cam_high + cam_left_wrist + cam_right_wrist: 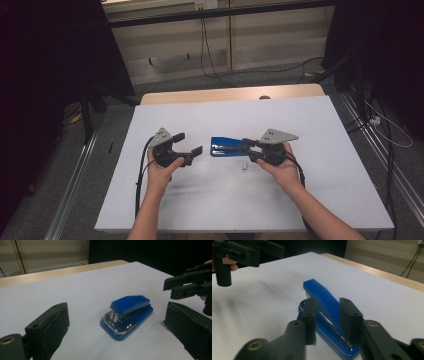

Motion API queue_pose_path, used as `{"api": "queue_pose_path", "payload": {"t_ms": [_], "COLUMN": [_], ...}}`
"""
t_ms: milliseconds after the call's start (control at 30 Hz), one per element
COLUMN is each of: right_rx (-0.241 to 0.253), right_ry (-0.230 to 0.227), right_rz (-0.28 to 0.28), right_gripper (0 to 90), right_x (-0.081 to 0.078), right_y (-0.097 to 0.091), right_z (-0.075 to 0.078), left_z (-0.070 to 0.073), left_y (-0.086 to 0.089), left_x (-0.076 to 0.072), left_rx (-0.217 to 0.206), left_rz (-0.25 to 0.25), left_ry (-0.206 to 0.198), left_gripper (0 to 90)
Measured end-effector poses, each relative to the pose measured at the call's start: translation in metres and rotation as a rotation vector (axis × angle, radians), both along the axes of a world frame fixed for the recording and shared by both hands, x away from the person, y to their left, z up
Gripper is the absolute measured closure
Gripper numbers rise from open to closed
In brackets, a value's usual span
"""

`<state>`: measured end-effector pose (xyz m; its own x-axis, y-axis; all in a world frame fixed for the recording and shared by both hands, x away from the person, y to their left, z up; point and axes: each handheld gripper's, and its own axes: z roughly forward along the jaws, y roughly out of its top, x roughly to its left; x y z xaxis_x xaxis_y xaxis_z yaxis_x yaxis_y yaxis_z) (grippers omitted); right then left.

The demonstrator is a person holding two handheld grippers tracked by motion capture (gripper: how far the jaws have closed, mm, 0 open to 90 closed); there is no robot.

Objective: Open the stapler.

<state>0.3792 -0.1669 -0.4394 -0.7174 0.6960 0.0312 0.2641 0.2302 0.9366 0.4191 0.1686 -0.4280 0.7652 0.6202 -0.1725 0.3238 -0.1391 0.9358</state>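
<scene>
A blue stapler (pixel 226 146) with chrome inner parts lies flat in the middle of the white table top (pixel 310 195). In the right gripper view its rear end (pixel 319 292) runs between the two black jaws of my right gripper (pixel 328 307). The pads stand close beside its sides, and I see no firm press. My left gripper (pixel 190 142) is held just left of the stapler with its jaws spread wide and nothing between them. In the left gripper view the stapler's front (pixel 127 315) faces me a short way ahead, and the right gripper (pixel 185 285) reaches in from the right.
A small white object (pixel 243 166) lies on the table just in front of the stapler. The table's wooden far edge (pixel 230 94) borders the white sheet. Cables (pixel 210 60) run across the floor beyond, and dark stands rise at both sides.
</scene>
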Motion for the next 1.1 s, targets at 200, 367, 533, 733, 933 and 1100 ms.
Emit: {"api": "queue_pose_path", "payload": {"t_ms": [200,367,533,733,933,1100], "right_rx": [-0.033,-0.105,-0.165,-0.224,-0.232,-0.286], "right_ry": [0.021,0.037,0.038,0.057,0.053,0.043], "right_rz": [0.04,0.064,0.088,0.128,0.139,0.137], "right_gripper": [90.0,90.0,90.0,90.0,90.0,90.0], "right_x": [0.006,0.018,0.028,0.034,0.038,0.039], "right_y": [0.016,0.033,0.042,0.053,0.059,0.063], "right_z": [-0.002,-0.005,-0.01,-0.02,-0.021,-0.021], "left_z": [0.003,0.003,-0.002,-0.007,-0.011,-0.014], "left_y": [-0.005,-0.016,-0.02,-0.021,-0.018,-0.018], "left_x": [0.01,0.02,0.03,0.032,0.037,0.039], "left_rx": [0.02,0.045,0.05,0.094,0.113,0.116], "left_rz": [0.001,-0.02,-0.012,-0.025,-0.002,-0.003], "left_ry": [-0.005,0.0,0.007,0.008,0.025,0.038], "left_gripper": [6.3,6.9,8.2,10.7,11.2,11.7]}}
